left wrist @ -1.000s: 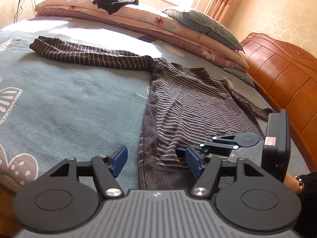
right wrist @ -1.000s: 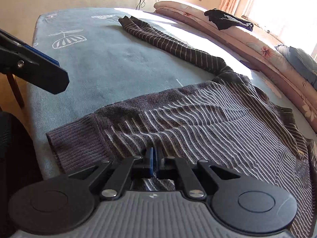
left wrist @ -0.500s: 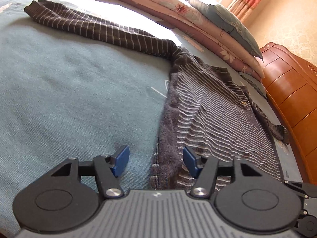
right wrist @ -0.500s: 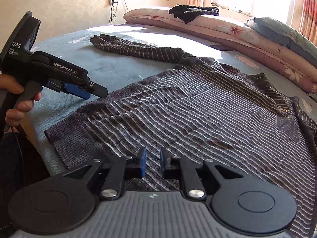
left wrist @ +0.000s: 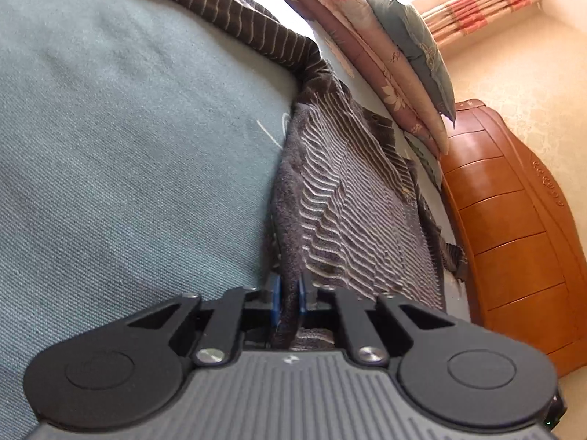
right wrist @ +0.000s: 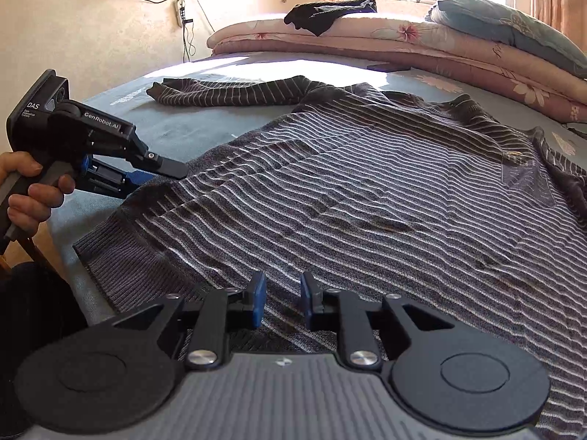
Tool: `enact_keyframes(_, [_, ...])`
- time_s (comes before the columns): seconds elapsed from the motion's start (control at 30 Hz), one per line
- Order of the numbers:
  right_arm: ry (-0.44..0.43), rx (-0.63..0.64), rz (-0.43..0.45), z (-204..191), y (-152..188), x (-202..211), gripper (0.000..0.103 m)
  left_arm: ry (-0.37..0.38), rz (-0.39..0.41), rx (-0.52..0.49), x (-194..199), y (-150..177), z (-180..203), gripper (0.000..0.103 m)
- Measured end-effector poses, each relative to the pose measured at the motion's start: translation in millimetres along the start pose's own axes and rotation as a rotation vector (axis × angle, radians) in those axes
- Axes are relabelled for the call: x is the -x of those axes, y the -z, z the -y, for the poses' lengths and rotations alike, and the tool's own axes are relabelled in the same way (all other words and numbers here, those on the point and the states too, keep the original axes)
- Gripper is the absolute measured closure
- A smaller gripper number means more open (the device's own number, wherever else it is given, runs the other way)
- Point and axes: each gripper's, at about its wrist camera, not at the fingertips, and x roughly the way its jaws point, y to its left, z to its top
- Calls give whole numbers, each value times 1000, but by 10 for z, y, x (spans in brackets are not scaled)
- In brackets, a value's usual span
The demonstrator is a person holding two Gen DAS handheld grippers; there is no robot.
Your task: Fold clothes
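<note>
Bed: left gripper pinches sweater edge, hem hidden.

The left wrist view sits very low and close, nearly on the bed, at the sweater's side edge, looking along that edge toward the pillows and a wooden headboard. The right wrist view rides higher at the hem, looking across the sweater toward the window. Both views share the sweater, bed and pillows; the right view also shows the left gripper.
</note>
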Motion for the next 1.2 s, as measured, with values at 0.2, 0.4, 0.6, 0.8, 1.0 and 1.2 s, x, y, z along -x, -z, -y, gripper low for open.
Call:
enact_keyframes(0.2, [14,-52,10,148,32,7,79,-130,44,-93,118,-61,158,100])
enact_keyframes(0.4, [29,-83,48,282,33,107,68,-157,49,-172,185,1,371,69])
enact_keyframes(0.6, [56,-167,103,534,54,214,68,-147,98,-268,298,99,682,56])
enact_keyframes(0.8, [202,-260,218,1048,20,662,66,-140,27,-359,-126,334,1070,56])
enact_keyframes(1.0, [339,-495,212,1952,223,1033,64,-140,-62,-614,-458,690,1744,51])
enact_keyframes(1.2, [305,-778,133,2675,622,1143,63,-70,-117,-732,-817,1056,2232,44])
